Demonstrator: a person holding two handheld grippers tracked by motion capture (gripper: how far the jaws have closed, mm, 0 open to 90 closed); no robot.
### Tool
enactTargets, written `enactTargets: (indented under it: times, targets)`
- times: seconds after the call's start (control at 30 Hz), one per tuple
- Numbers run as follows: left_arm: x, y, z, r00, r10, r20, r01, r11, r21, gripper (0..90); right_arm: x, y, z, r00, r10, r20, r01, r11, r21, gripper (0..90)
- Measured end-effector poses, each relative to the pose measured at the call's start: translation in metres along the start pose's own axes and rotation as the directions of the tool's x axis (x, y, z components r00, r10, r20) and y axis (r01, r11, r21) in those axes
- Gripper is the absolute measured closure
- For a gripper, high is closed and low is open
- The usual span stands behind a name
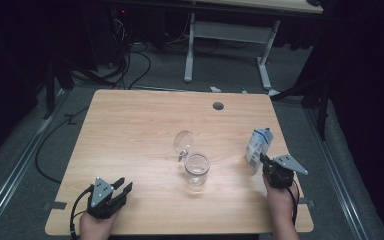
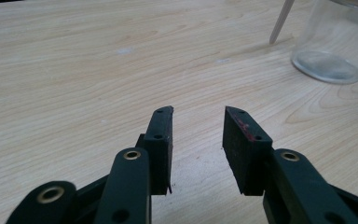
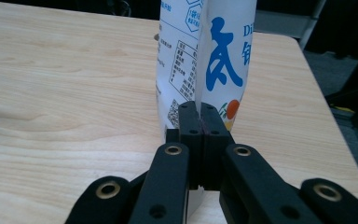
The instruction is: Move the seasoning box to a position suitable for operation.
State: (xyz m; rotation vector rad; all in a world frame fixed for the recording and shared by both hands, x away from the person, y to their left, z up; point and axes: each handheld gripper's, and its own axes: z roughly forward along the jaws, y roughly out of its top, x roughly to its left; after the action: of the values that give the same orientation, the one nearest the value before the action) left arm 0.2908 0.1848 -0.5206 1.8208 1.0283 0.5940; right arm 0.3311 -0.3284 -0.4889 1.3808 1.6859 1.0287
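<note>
A: What's the table (image 1: 130, 125) like?

B: Pale wood grain, with a round cable hole (image 1: 218, 106) near the far edge. Grey carpet lies around it, cables (image 1: 130, 65) trail on the floor at the far left, and a second desk's white legs (image 1: 190, 50) stand behind. The room is dark.

A: Left side first?

B: The left gripper (image 1: 122, 189) rests near the front left corner, jaws apart with only bare wood between them.

A: The middle?

B: A clear glass jar (image 1: 197, 171) stands upright, its hinged lid (image 1: 183, 141) tipped open behind it.

A: And right?

B: The right gripper (image 1: 263, 161) is clamped on the edge of a white and blue pouch (image 1: 258, 146), which stands upright near the right edge.
</note>
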Motion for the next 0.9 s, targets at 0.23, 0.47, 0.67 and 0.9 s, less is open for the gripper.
enactTargets:
  times: [0.23, 0.47, 0.67, 0.9]
  targets:
    - [-0.006, 0.009, 0.012, 0.9993, 0.010, 0.036, -0.010, 0.9999, -0.012, 62.7, 0.005, -0.007, -0.014, 0.9980, -0.001, -0.063, 0.001, 1.000, -0.004, 90.0]
    - [-0.010, 0.016, 0.023, 0.9973, 0.020, 0.070, -0.019, 0.9997, -0.018, 62.0, 0.010, -0.013, -0.027, 0.9955, -0.018, -0.093, 0.018, 1.000, -0.005, 89.9]
    - [-0.013, 0.019, 0.033, 0.9945, 0.019, 0.103, -0.017, 0.9997, -0.019, 59.6, 0.011, -0.018, -0.037, 0.9946, -0.005, -0.104, 0.004, 1.000, -0.009, 86.2]
    - [-0.012, 0.018, 0.034, 0.9954, 0.013, 0.095, -0.012, 0.9998, -0.017, 58.7, 0.009, -0.018, -0.035, 0.9920, 0.021, -0.125, -0.022, 1.000, -0.012, 64.2]
